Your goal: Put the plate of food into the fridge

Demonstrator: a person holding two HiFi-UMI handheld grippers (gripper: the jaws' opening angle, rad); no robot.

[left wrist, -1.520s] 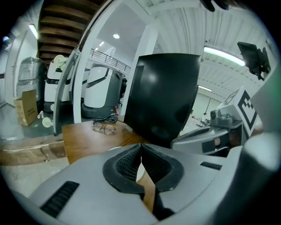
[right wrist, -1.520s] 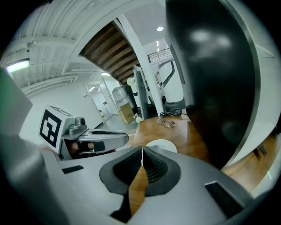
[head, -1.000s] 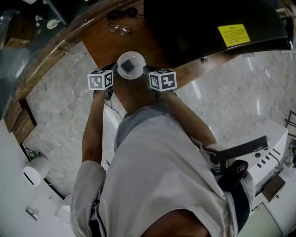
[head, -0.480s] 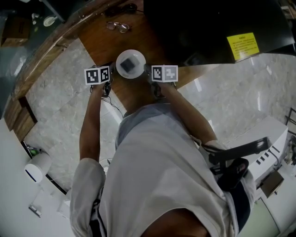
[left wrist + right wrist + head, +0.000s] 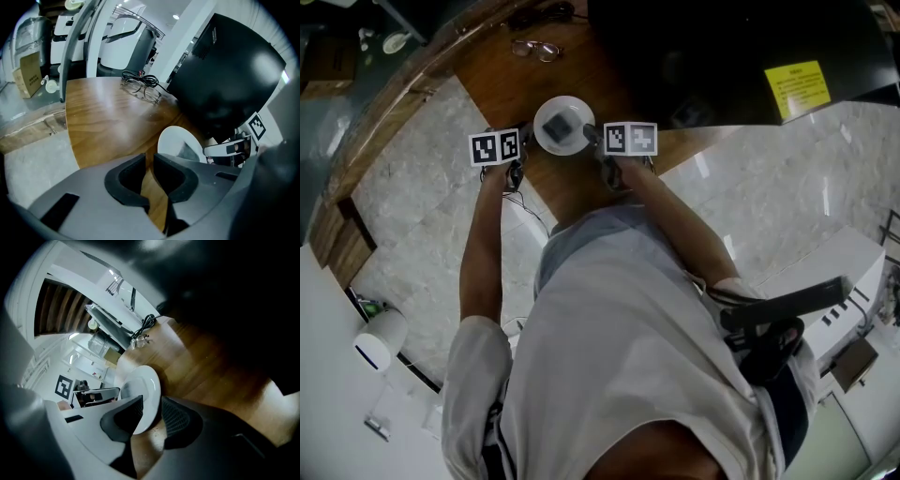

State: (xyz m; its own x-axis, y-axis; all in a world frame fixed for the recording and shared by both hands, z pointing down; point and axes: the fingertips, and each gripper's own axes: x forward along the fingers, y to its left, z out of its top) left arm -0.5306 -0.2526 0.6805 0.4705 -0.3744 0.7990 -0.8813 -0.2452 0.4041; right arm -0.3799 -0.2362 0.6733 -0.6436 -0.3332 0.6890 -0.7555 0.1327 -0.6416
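Note:
A white plate [image 5: 543,133] with a dark grey piece of food [image 5: 562,124] rests on the brown wooden table [image 5: 492,80], between my two grippers. My right gripper [image 5: 593,137] is at the plate's right edge. In the right gripper view its jaws [image 5: 151,411] are opening with the plate's rim [image 5: 143,385] between them, a gap on the far side. My left gripper [image 5: 525,142] is at the plate's left. In the left gripper view its jaws [image 5: 149,159] stand slightly apart over bare wood, and the plate [image 5: 172,139] lies just to their right.
A black fridge [image 5: 722,47] with a yellow label [image 5: 798,84] stands right behind the plate [image 5: 229,79]. Glasses [image 5: 534,49] and a black cable lie farther back on the table. Marble floor lies on both sides, with white machines at the lower right.
Both grippers and the plate sit a little higher in the head view. The left marker cube has drawn slightly away from the plate. The plate stays between them.

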